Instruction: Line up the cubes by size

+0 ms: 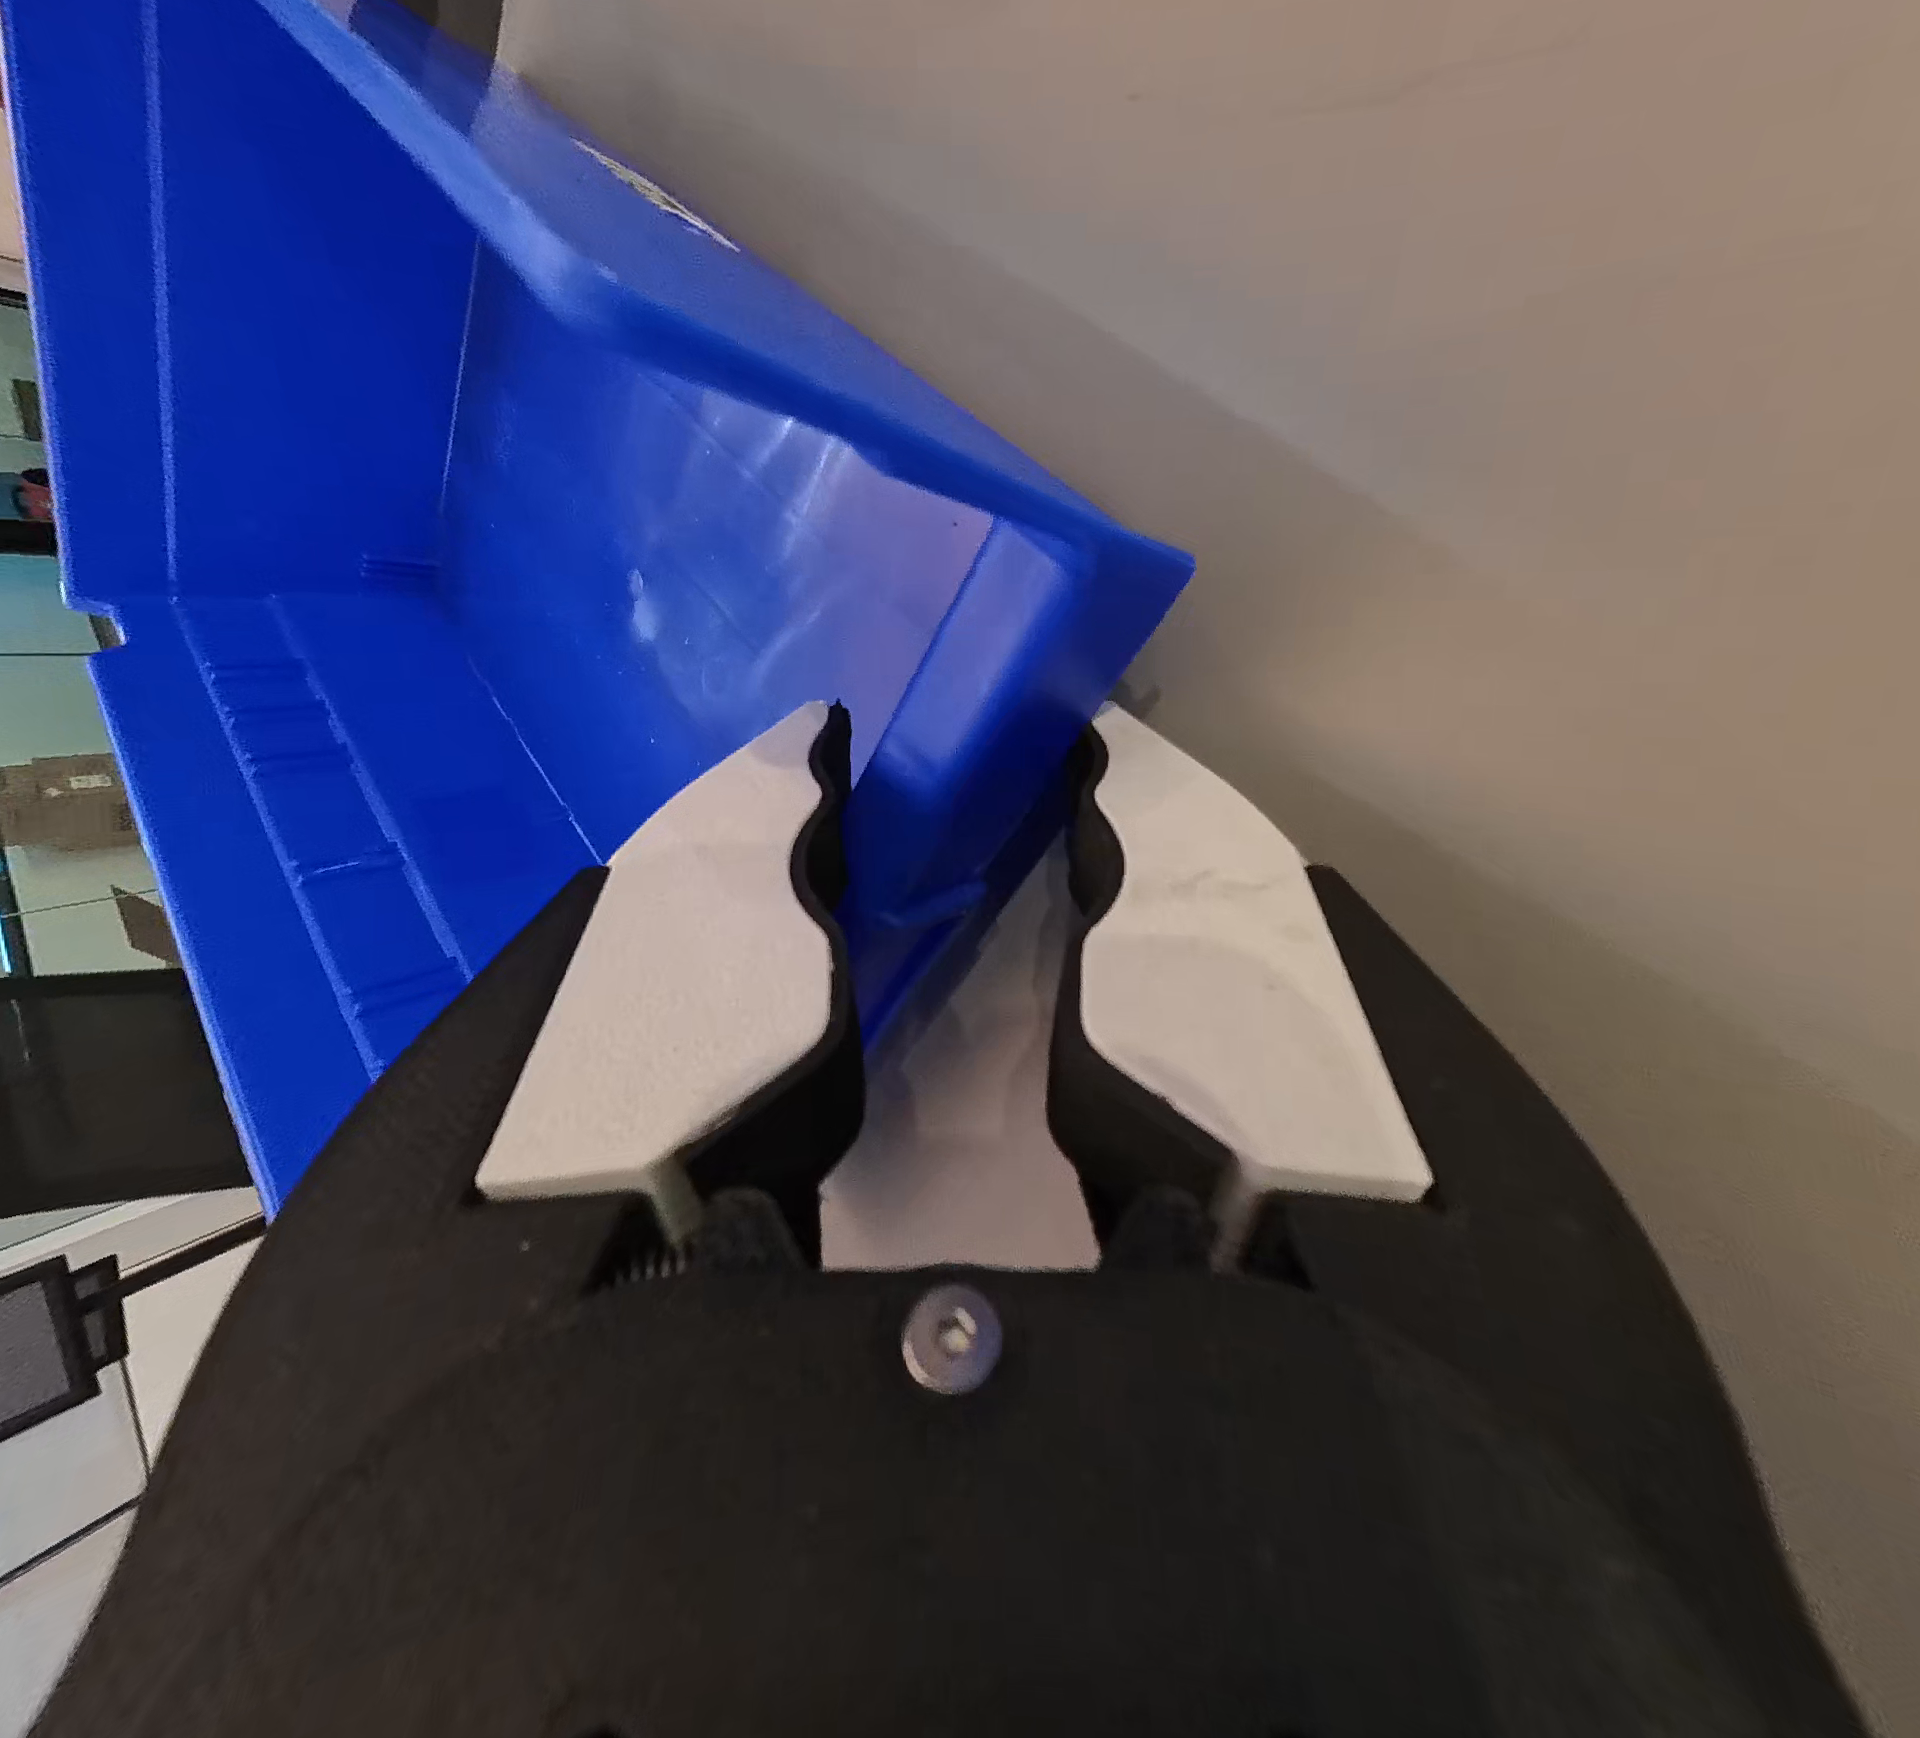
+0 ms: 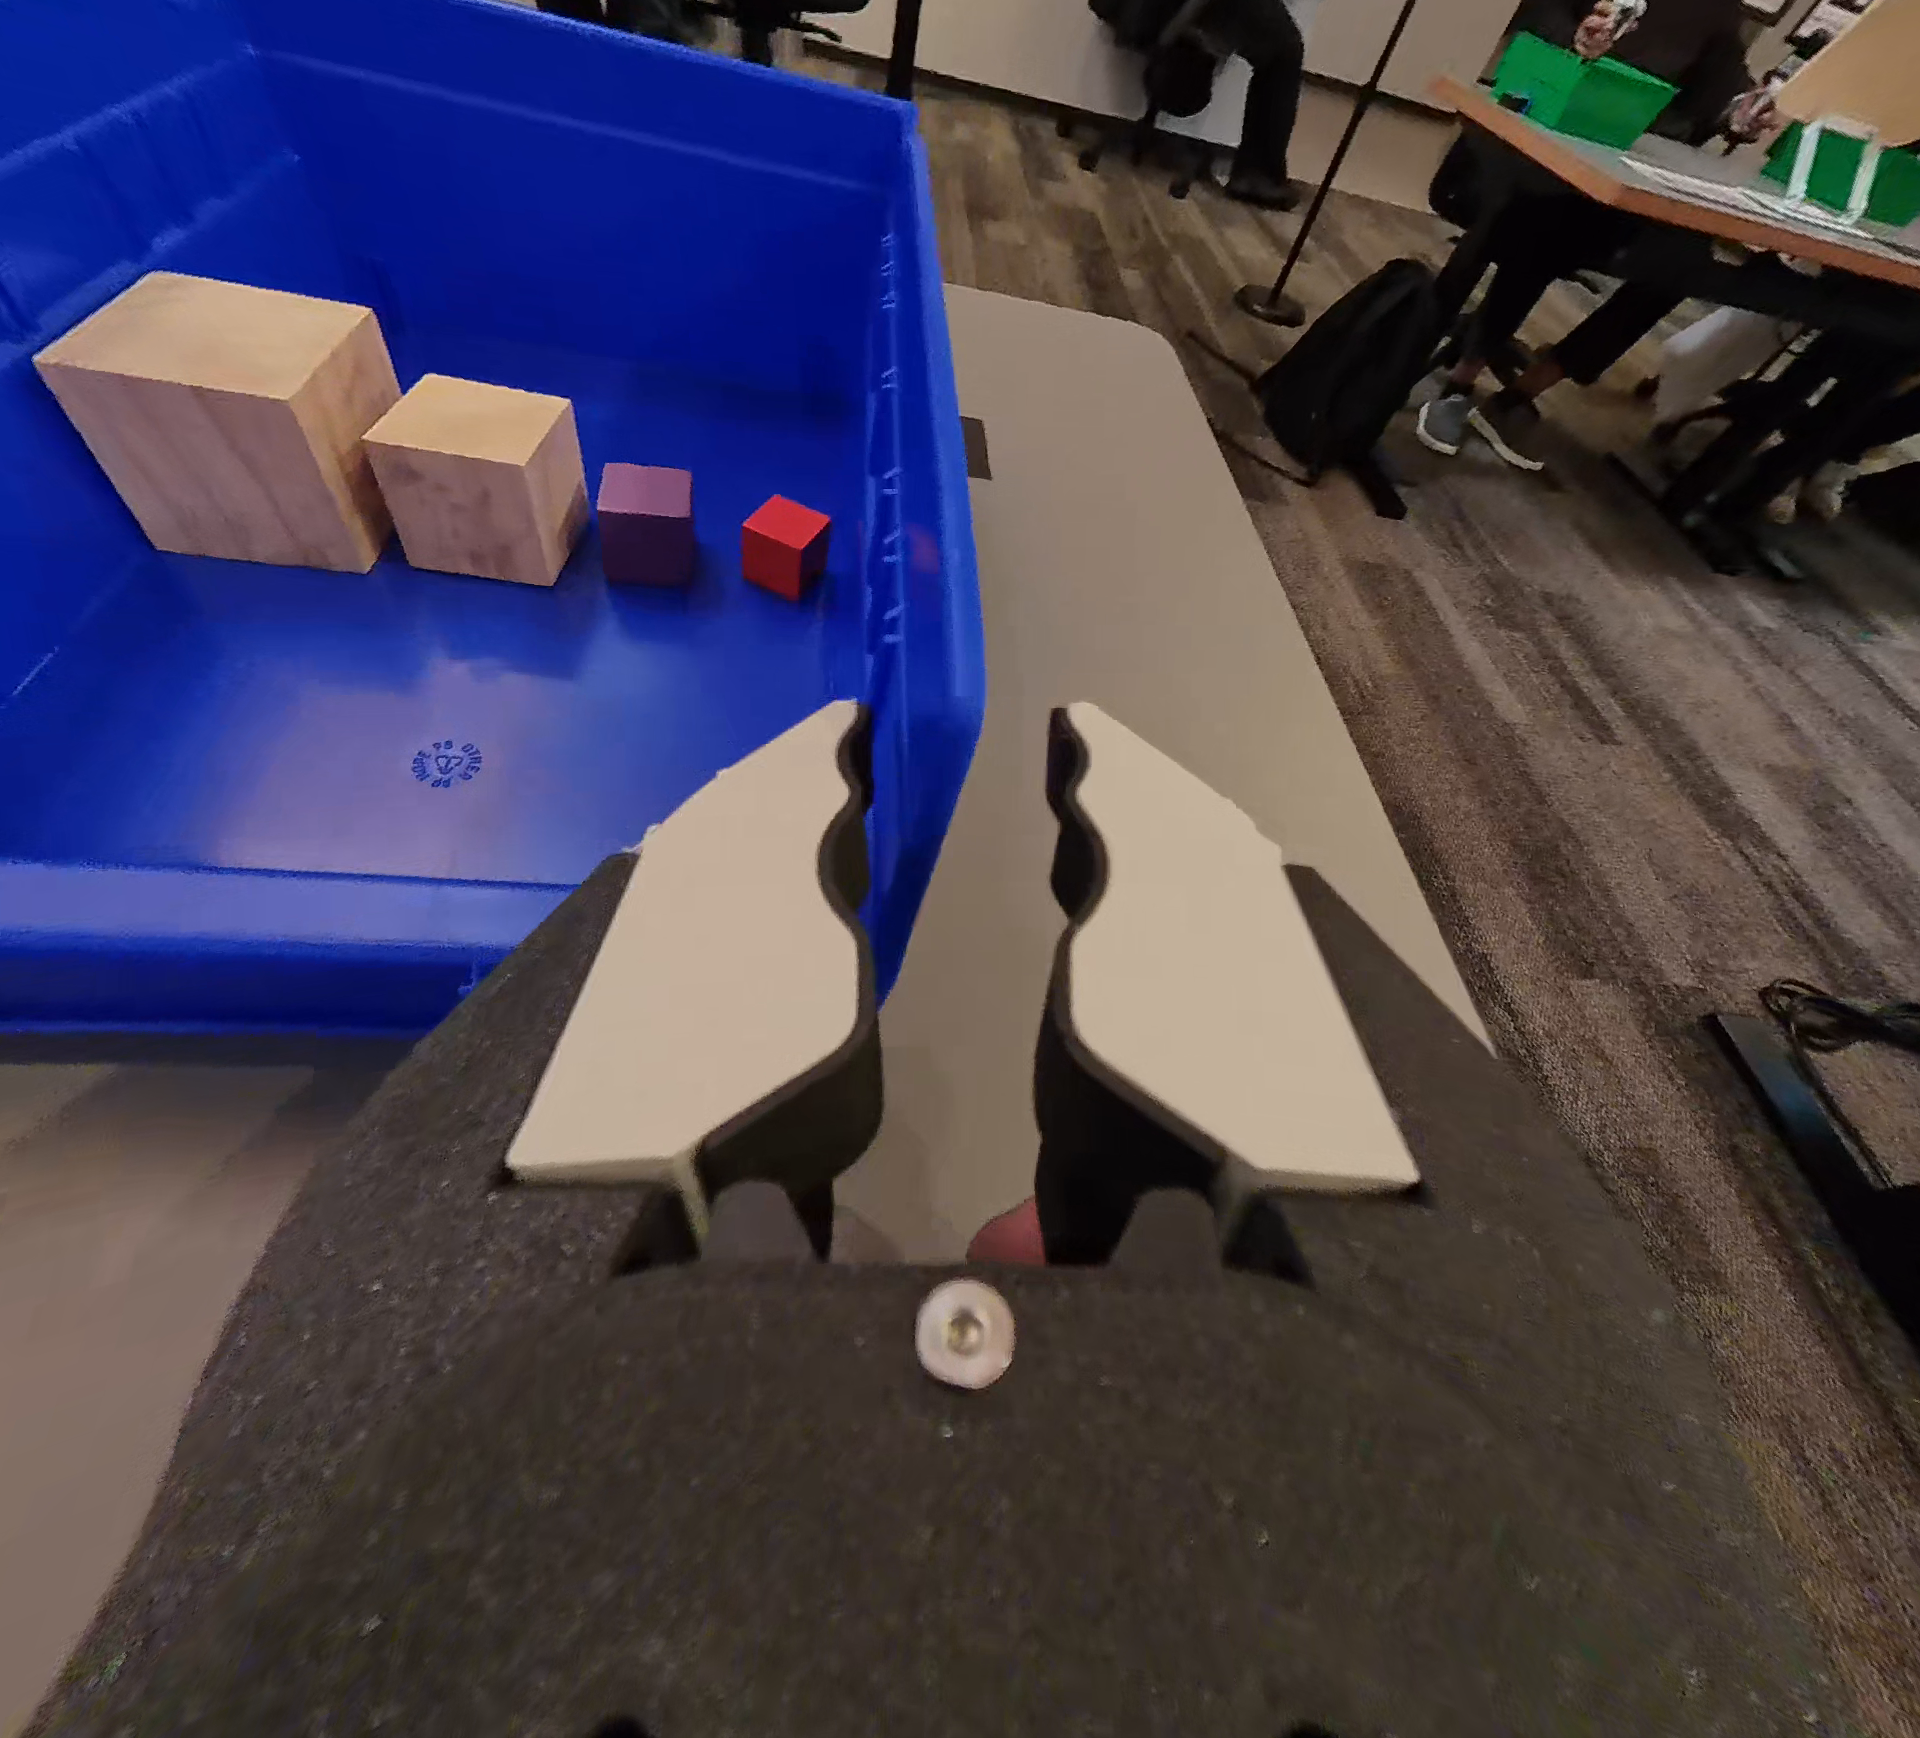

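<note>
While the left tool blocks most of its own view, what shows past it is a corner of the blue bin, tilted hard across the frame, with its inside floor out of sight. The corner wall sits between the two fingers, and both dark pads look pressed to it, so this tool is pinching the bin's rim. Behind it there is only a plain beige wall, and the glass and shelves at the far left are too cut off to read.

From the right tool the bin's left part runs off the picture. Its fingers are spread: the bin's right wall stands between them, near the left finger, while the right pad is clear of it over bare worktop.

The grey worktop carries the bin; beyond lies streaked wood-look flooring, a dark backpack, chairs, another table with green boxes, and seated people whose upper parts are blurred.

Inside the bin the cubes stand in one row running left to right, shrinking that way: large wooden cube, medium wooden cube touching it, purple cube just beside, red cube a little apart and turned corner-on.
</note>
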Tool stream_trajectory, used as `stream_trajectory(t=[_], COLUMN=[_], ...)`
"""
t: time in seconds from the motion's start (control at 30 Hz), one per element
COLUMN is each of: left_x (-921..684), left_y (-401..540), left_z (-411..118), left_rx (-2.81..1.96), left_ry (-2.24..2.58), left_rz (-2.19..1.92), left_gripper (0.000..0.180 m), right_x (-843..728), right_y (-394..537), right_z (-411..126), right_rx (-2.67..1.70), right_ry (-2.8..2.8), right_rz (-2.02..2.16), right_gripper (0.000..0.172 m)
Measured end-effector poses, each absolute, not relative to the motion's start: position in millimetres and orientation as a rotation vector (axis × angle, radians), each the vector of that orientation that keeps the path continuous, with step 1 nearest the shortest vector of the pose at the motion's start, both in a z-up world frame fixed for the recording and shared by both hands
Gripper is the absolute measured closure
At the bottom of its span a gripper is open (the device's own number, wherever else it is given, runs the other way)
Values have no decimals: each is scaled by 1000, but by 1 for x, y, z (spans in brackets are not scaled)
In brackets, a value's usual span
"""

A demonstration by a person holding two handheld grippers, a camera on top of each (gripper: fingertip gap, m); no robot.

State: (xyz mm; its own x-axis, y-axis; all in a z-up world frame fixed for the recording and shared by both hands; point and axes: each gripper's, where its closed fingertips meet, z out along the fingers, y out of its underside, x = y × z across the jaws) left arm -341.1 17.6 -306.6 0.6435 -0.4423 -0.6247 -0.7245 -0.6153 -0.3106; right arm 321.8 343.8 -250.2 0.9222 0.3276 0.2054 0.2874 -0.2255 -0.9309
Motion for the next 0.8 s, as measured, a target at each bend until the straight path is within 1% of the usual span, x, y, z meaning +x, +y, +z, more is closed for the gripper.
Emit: stream_trajectory(t=[0.1, 0.13, 0.33, 0.8], left_x=[-330, -327, -307, -259], left_y=[7, 3, -23, -69], left_z=[-307, -307, -307, -307], left_rx=[-2306, -2305, -2299, -2265], left_ry=[936, 941, 985, 1049], left_rz=[670, 661, 641, 614], left_gripper=[141, 141, 141, 141], right_x=[316, 315, 306, 281], right_y=[343, 343, 336, 287], right_z=[-251, -251, -252, -252], right_rx=[-1820, -1818, -1817, -1810], right_ry=[-492, -496, -521, -552], right_rz=[62, 57, 111, 134], right_gripper=[161, 162, 167, 166])
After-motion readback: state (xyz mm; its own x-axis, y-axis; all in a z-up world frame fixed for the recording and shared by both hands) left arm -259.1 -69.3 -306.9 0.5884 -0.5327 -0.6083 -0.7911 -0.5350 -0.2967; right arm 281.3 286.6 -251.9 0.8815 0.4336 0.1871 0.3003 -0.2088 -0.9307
